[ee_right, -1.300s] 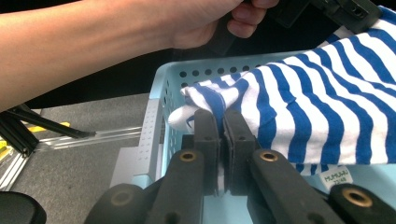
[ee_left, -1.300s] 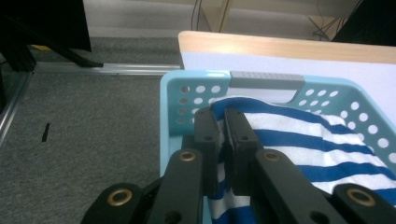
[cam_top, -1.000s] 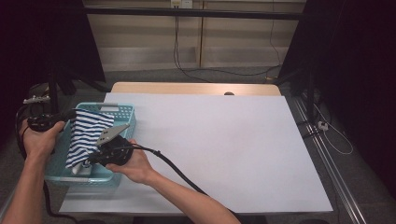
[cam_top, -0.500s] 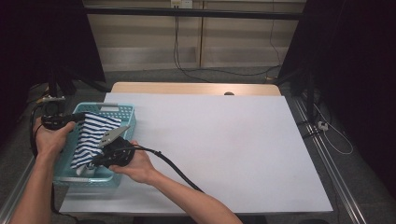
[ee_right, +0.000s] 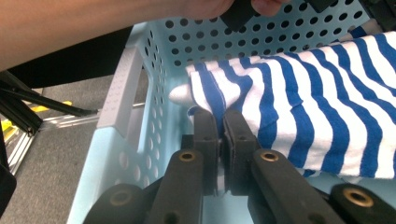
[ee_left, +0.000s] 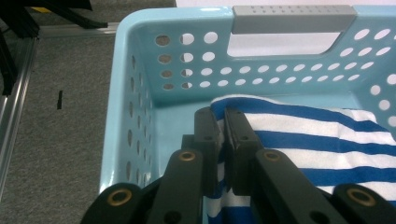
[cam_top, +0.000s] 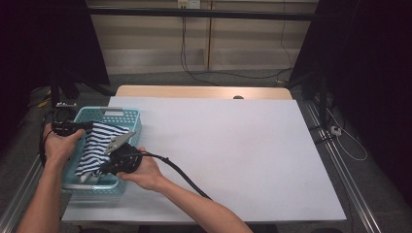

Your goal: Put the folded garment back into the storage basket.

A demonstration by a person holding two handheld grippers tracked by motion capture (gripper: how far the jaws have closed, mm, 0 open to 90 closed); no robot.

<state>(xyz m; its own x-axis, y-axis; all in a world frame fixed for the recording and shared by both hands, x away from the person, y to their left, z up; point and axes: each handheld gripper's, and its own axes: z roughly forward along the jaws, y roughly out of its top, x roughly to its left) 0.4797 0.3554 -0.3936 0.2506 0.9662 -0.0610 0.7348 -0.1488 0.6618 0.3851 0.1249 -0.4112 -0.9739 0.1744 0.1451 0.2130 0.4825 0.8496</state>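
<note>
A blue-and-white striped cloth (cam_top: 97,145) lies in a light blue perforated basket (cam_top: 127,114) at the table's left edge. My left gripper (cam_top: 86,127) is at the basket's far left side, shut on an edge of the striped cloth (ee_left: 308,140); in the left gripper view the jaws pinch the fabric (ee_left: 223,135). My right gripper (cam_top: 104,167) reaches into the basket's near part from the table side, shut on another fold of the striped cloth (ee_right: 299,107); its jaws press together on the fabric (ee_right: 220,126). The cloth hangs stretched between both grips.
The basket's grey handle (ee_left: 292,17) faces the white table sheet (cam_top: 233,155), which spreads wide to the right. A black cable (cam_top: 180,172) trails from my right gripper along the forearm. Grey floor and a metal rail (cam_top: 19,194) lie left of the table.
My left hand has moved rightward and down from outside the basket to its far left rim. The right hand has stayed in place over the basket.
</note>
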